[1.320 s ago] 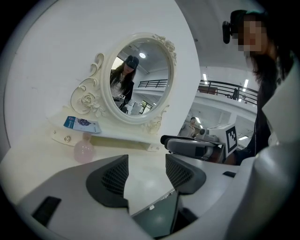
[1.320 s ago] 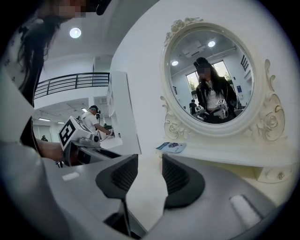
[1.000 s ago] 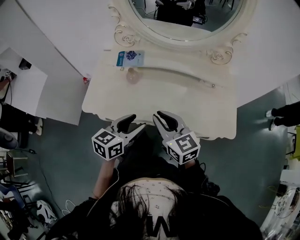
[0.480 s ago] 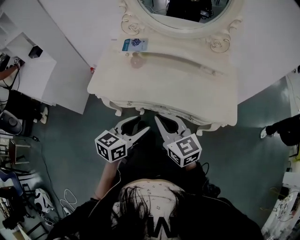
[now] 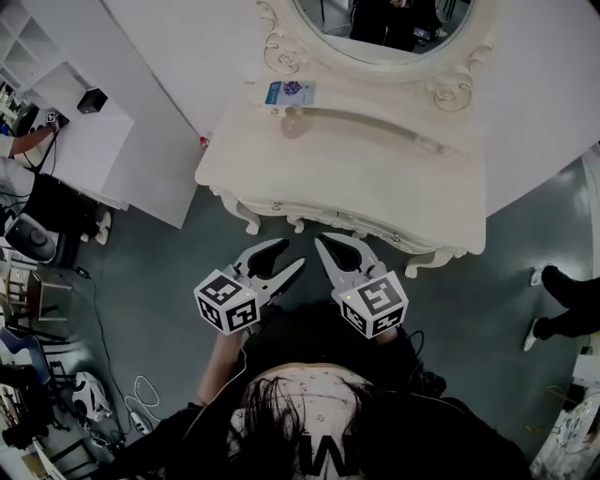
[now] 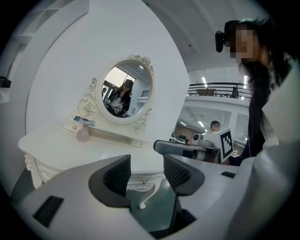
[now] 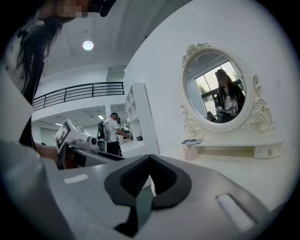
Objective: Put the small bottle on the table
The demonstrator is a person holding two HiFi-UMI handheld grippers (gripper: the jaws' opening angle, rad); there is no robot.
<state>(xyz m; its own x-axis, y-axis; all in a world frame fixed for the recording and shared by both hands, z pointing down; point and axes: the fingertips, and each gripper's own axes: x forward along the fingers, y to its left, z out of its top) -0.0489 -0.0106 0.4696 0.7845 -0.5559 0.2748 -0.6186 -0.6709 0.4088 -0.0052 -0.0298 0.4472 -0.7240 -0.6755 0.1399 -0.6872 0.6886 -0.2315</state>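
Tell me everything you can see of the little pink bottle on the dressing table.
The small bottle is pale pink and looks translucent, with a round body and a narrower top. It stands upright on the white dressing table, in front of the low shelf under the mirror, just below a blue card. Only the tabletop visibly touches it.

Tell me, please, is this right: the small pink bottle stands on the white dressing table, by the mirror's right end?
Wrong end: the small pink bottle stands on the white dressing table by the mirror's left end, as the head view shows.
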